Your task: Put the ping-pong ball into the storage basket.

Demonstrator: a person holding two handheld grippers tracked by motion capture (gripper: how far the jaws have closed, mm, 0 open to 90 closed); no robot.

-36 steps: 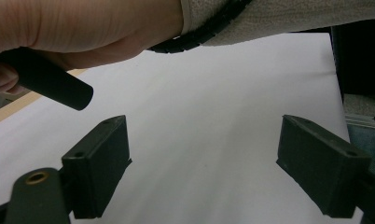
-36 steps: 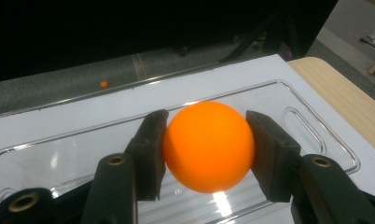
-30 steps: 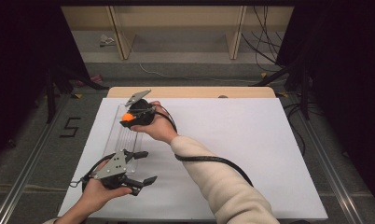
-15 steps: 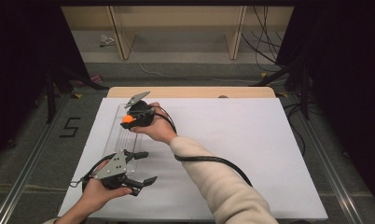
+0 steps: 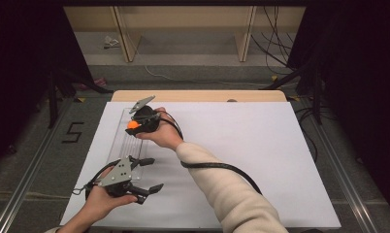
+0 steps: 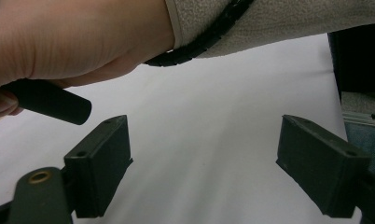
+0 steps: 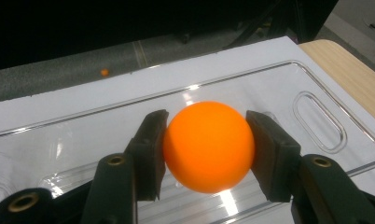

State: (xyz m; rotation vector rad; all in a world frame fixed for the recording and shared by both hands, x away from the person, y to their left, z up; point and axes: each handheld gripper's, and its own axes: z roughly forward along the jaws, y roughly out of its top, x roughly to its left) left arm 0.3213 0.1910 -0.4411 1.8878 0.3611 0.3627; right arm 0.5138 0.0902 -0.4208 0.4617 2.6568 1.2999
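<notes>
- The right claw point(image 7: 206, 154) has its two jaws closed against opposite sides of one orange ball point(image 7: 208, 145); in the high view this claw point(image 5: 135, 124) sits over the far end of the tray.
- The ball is smooth, matt and round, a plain bright orange, most likely a table-tennis ball. It is held just above a clear plastic tray point(image 7: 316, 116), over the tray's inner floor.
- The tray is transparent, glossy and long, with rounded corners, a raised rim and a moulded oval slot near one end. In the high view its clear plastic point(image 5: 127, 145) runs lengthwise along the left part of the worktop, between the two claws; its ribs or channels are too faint to count.
- The left claw point(image 6: 202, 163) stands wide open with nothing between its jaws, over bare white surface. In the high view it point(image 5: 147, 175) is at the near left corner, beside the tray's near end.
- The claw pads are flat, dark, rectangular blocks with a dull rubbery look, two on each claw.
- The worktop point(image 5: 261, 145) is a flat, matt white sheet over a pale wooden top.
- A cream fleece sleeve point(image 5: 232, 194) with a ribbed black cable point(image 5: 217, 166) along it crosses the worktop.
- One small orange dot point(image 7: 104, 72) lies on the grey floor beyond the worktop, too small to identify.
</notes>
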